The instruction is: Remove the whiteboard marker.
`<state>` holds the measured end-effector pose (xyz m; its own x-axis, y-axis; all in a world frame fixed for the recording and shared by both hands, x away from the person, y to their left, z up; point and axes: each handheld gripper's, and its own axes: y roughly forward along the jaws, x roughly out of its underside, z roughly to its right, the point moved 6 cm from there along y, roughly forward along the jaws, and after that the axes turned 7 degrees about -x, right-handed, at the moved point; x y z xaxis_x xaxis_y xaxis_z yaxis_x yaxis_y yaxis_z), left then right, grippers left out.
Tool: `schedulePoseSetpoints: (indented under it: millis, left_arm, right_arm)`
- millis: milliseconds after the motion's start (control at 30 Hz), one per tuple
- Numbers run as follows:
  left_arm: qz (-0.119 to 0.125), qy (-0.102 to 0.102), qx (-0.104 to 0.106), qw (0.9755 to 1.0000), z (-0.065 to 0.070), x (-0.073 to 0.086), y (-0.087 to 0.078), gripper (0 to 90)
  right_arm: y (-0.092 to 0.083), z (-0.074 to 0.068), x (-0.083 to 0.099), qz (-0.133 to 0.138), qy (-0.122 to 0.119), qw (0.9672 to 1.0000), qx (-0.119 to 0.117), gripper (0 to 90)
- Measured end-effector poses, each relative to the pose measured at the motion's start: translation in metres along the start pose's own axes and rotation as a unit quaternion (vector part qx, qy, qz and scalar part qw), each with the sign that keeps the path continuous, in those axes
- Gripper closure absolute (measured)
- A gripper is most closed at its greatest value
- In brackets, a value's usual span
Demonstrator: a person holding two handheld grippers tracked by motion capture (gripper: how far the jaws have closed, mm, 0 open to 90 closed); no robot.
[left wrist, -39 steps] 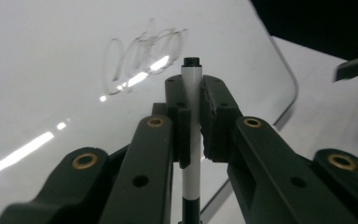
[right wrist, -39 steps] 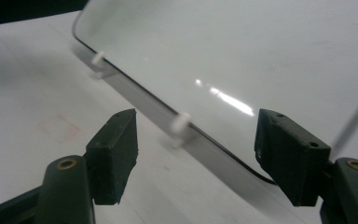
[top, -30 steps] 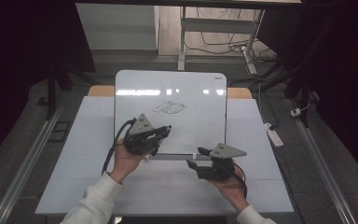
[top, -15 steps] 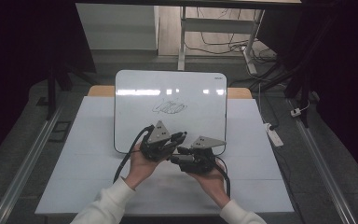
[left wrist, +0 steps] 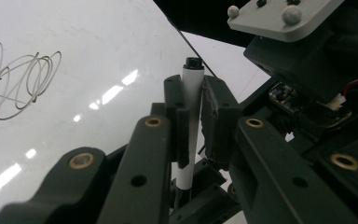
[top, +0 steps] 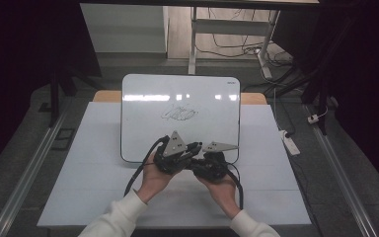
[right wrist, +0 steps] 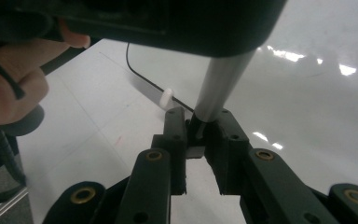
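High view: both hand-held grippers brought together at the 6 o'clock edge of the whiteboard (top: pixel 180 116) on the desk (top: pixel 98 168), left hand-held gripper (top: pixel 190 149) touching right hand-held gripper (top: pixel 197 165). Scribble (top: pixel 179 113) already drawn near board centre.

Left gripper view: clenched on a white marker (left wrist: pixel 189 116), upright between the jaws, dark end at 12 o'clock; scribble at 9 o'clock.

Right gripper view: pinched on the marker's dark lower end (right wrist: pixel 196 127), barrel rising toward 12 o'clock, a hand (right wrist: pixel 9 79) at 9 o'clock. Probably uncapping or recapping; cannot tell which. Marker hidden from above.
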<state>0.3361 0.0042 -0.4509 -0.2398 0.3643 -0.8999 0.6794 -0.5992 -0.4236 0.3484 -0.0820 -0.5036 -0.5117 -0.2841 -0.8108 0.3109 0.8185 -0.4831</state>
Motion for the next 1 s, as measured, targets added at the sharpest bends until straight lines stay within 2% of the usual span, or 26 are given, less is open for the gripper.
schedulePoseSetpoints:
  millis: [67,167,233,300,400,500,633,767,867,1000]
  left_arm:
    - [0.0,-0.006,0.007,1.0,0.0,0.0,-0.001,78.2]
    - [0.001,-0.009,0.006,0.9999,-0.003,0.002,-0.009,55.8]
    - [0.005,-0.018,0.0,0.9998,-0.01,0.005,-0.02,47.4]
    - [-0.004,-0.026,-0.002,0.9997,-0.02,0.012,-0.032,42.0]
    - [-0.027,-0.041,-0.005,0.9988,-0.034,0.032,-0.051,37.0]
    - [-0.054,-0.06,0.004,0.9967,-0.044,0.06,-0.071,32.7]
    - [-0.086,-0.086,-0.003,0.9926,-0.056,0.101,-0.093,29.6]
    - [-0.113,-0.108,-0.023,0.9875,-0.068,0.137,-0.112,26.7]
    - [-0.13,-0.111,-0.038,0.9846,-0.075,0.154,-0.118,23.8]
    - [-0.134,-0.116,-0.047,0.9831,-0.08,0.163,-0.119,22.6]
  right_arm:
    - [0.0,0.001,0.001,0.0,-0.004,1.0,0.003,77.3]
    - [-0.003,0.003,0.0,0.008,-0.01,0.9999,0.006,77.5]
    - [-0.007,0.004,-0.002,0.016,-0.015,0.9997,0.009,77.5]
    - [-0.011,0.007,-0.004,0.025,-0.021,0.9994,0.014,77.5]
    - [-0.016,0.012,-0.006,0.038,-0.028,0.9987,0.02,77.5]
    - [-0.023,0.016,-0.01,0.054,-0.039,0.9975,0.023,77.4]
    - [-0.032,0.018,-0.017,0.076,-0.062,0.9947,0.033,77.4]
    - [-0.041,0.022,-0.024,0.099,-0.077,0.9912,0.044,77.4]
    - [-0.047,0.027,-0.032,0.115,-0.093,0.9873,0.058,77.4]
    - [-0.048,0.041,-0.046,0.133,-0.101,0.983,0.076,77.4]
